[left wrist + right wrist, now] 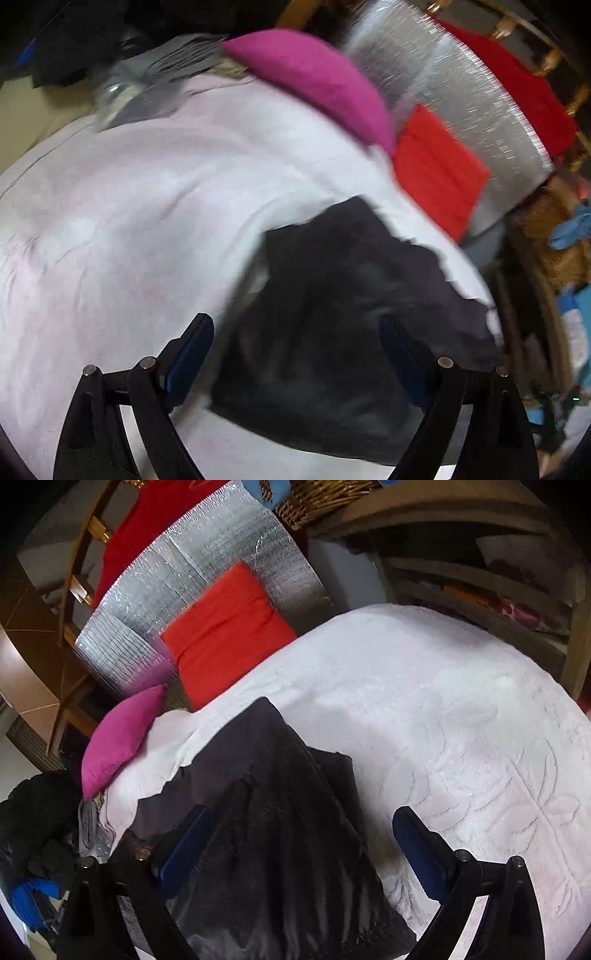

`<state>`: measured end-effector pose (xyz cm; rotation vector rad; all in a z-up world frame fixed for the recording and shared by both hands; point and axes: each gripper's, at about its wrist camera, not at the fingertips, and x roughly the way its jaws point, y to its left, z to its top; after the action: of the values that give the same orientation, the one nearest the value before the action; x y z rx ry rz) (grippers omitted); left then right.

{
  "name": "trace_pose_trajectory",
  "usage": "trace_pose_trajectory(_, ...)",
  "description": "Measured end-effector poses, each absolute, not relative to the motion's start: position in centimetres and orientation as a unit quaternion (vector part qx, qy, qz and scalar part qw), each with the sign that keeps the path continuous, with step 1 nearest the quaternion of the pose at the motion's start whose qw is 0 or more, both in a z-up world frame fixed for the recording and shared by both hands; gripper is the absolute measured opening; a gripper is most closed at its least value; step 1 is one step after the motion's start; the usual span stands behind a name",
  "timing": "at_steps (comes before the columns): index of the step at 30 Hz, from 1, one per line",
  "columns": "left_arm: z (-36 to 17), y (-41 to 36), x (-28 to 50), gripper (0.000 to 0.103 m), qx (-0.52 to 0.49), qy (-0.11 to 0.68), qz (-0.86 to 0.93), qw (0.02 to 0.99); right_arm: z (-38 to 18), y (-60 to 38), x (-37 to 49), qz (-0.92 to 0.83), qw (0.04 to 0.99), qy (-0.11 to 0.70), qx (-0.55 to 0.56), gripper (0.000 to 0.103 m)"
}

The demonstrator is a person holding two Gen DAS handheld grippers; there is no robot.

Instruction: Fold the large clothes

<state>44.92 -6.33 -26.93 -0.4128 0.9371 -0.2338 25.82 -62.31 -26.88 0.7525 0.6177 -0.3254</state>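
Left wrist view: dark garment (332, 314) lies crumpled on white bedspread (129, 221), below pink pillow (314, 85). Left gripper (295, 350) and right gripper (301, 845) both spread wide, holding nothing. Folding looks barely started, pretty much everything left.

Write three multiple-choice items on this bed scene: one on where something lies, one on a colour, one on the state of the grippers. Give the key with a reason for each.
1. Where does the dark garment lie?
A. on the white bedspread
B. on the silver foil mat
C. in the wicker basket

2. What colour is the cushion at the bedspread's edge?
A. green
B. magenta
C. yellow

3. How do the left gripper and the right gripper stand?
A. both shut on cloth
B. one open, one shut
C. both open

Key: 1 A, the white cover surrounds the garment; 2 B, it shows magenta in both views; 3 C, each pair of jaws stands wide apart above the garment, pinching nothing.
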Motion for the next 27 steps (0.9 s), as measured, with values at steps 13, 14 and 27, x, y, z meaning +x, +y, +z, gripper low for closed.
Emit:
trace_pose_trajectory(13, -29.3, -11.8, 49.4, 0.059, -0.123, 0.479, -0.159, 0.854, -29.6, -59.0, 32.3, -0.166, 0.874, 0.404, 0.214, 0.02)
trace_pose_trajectory(14, -29.2, -12.0, 49.5, 0.055, -0.115, 0.476, -0.154, 0.858, -29.2, -58.8, 32.4, -0.175, 0.877, 0.397, 0.205, 0.018)
trace_pose_trajectory(27, -29.3, -13.6, 49.6, 0.05, -0.028, 0.429, -0.085, 0.899, -31.5, -60.2, 32.6, -0.239, 0.864, 0.369, 0.246, 0.02)
